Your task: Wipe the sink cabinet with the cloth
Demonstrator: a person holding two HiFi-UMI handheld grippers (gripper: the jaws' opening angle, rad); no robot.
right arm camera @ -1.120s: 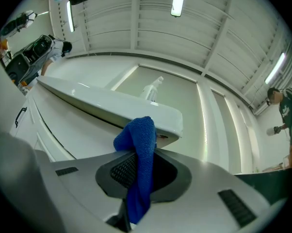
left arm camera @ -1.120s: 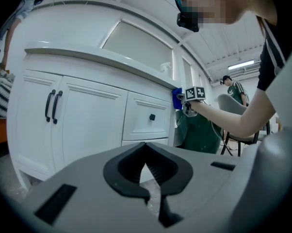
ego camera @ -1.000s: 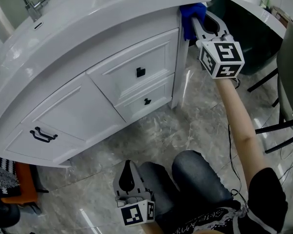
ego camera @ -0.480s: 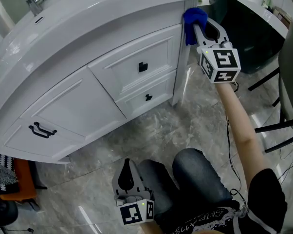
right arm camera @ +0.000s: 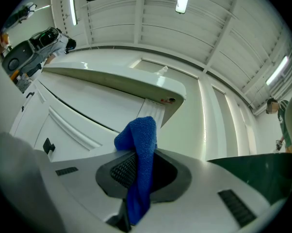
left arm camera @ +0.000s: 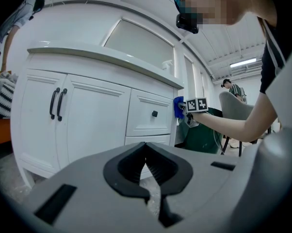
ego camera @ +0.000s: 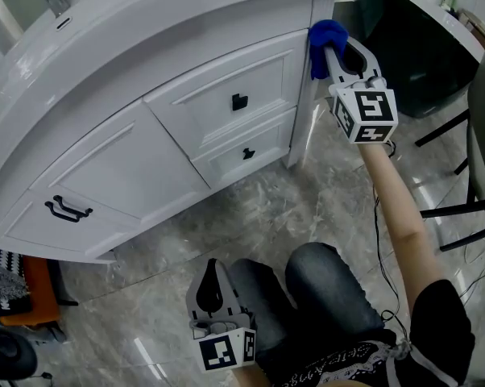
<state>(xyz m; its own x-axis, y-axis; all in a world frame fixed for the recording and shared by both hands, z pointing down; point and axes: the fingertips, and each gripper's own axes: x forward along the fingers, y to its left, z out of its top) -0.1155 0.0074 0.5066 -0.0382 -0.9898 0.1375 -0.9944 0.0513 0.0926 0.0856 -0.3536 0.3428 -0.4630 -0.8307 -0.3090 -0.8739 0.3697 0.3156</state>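
where right gripper (ego camera: 333,53) clamps, one cloth (ego camera: 325,32) hangs — blue.

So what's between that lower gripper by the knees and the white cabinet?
Only grey marble floor lies between the left gripper and the sink cabinet. The head view shows that stretch bare, and nothing stands there in the left gripper view either.

Clad in dark grey jeans (ego camera: 327,293) and a black short-sleeved top (ego camera: 445,329) with pale print along its hem, at lower right of the head view. Fitted with a left gripper (ego camera: 213,268) at bottom centre and a right gripper (ego camera: 331,50) at upper right, both light grey shells with black ribbed jaw pads. Capped at the rear of each by a white cube (ego camera: 365,116) bearing black square markers.
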